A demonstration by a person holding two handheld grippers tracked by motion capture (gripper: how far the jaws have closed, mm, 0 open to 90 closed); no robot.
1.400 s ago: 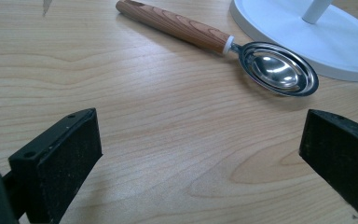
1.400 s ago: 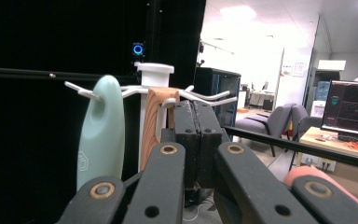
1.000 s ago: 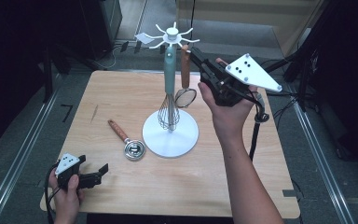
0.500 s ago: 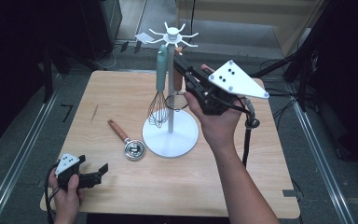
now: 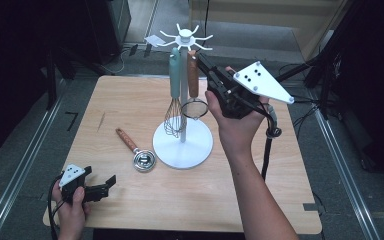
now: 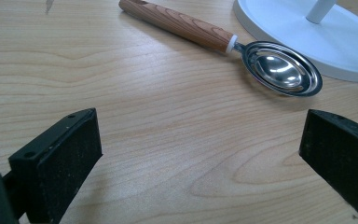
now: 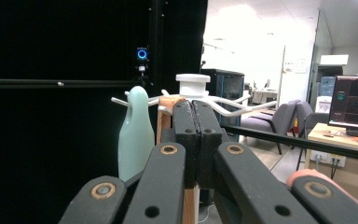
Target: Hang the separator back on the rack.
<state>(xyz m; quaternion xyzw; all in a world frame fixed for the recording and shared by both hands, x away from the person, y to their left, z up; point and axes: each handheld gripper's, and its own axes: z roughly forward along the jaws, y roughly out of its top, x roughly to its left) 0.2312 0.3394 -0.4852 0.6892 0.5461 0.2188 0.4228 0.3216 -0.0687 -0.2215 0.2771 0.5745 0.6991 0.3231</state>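
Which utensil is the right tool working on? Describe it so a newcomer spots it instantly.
Start at the white hanging stand in the middle of the wooden table. Two utensils hang from its top arms, side by side: a whisk with a mint-green handle and a small strainer. The right tool, shut, is at the strainer, the one with the brown wood-grain handle and round wire ring.

Between the left gripper's (image 6: 200,154) matt black jaws lies a pale, smooth wood-grain table (image 6: 144,130). Beyond them rests a scoop (image 6: 242,51) with glossy metal bowl and brown wood-look handle, beside a smooth white stand (image 6: 317,32).
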